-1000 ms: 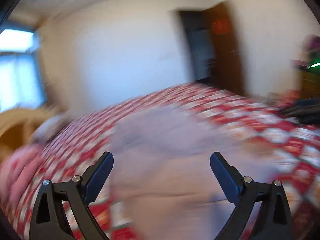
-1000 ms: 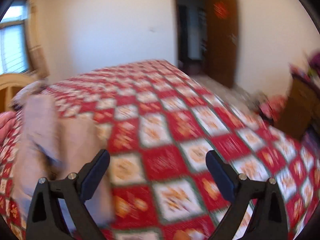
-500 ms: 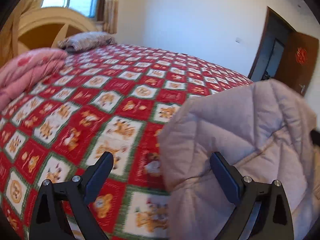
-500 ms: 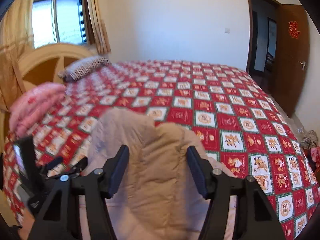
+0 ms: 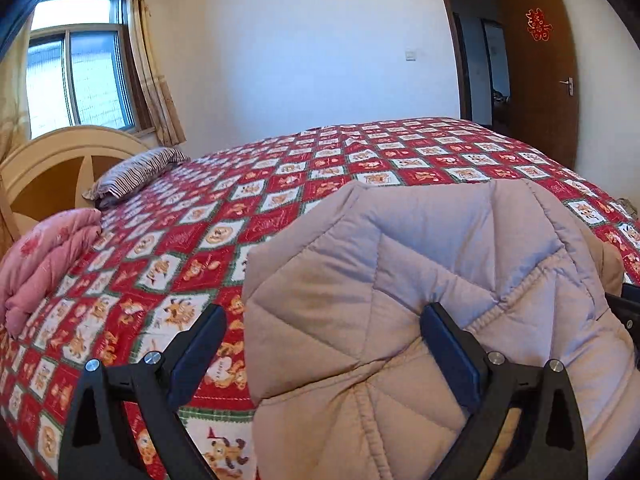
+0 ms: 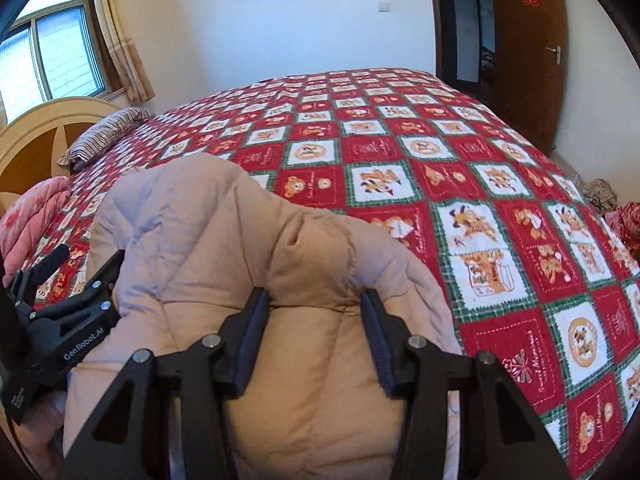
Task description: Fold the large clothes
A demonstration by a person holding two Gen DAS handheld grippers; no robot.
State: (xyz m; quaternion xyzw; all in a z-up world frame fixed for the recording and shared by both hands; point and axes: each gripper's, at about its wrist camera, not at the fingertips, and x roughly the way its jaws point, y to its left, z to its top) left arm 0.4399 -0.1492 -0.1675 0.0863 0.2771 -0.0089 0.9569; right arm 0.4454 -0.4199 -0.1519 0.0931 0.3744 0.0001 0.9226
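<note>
A beige quilted padded jacket [image 5: 420,280] is bunched up at the near edge of the bed, standing in a hump. My left gripper [image 5: 324,344] is open; the jacket's left edge lies between its fingers and its right finger presses against the fabric. In the right wrist view the jacket [image 6: 248,248] fills the near middle. My right gripper [image 6: 316,336] has its fingers partly closed around a fold of the jacket, with fabric bulging between them. The left gripper also shows in the right wrist view [image 6: 68,276], at the jacket's left side.
The bed carries a red, white and green patchwork bedspread [image 5: 360,160] [image 6: 460,184]. A folded pink quilt [image 5: 44,252] and a striped pillow [image 5: 136,172] lie by the wooden headboard [image 5: 52,164]. A brown door [image 5: 540,68] stands open at the right.
Both grippers swung from the far side of the bed back onto the jacket. The right gripper narrowed from wide open around a jacket fold; the left stayed open.
</note>
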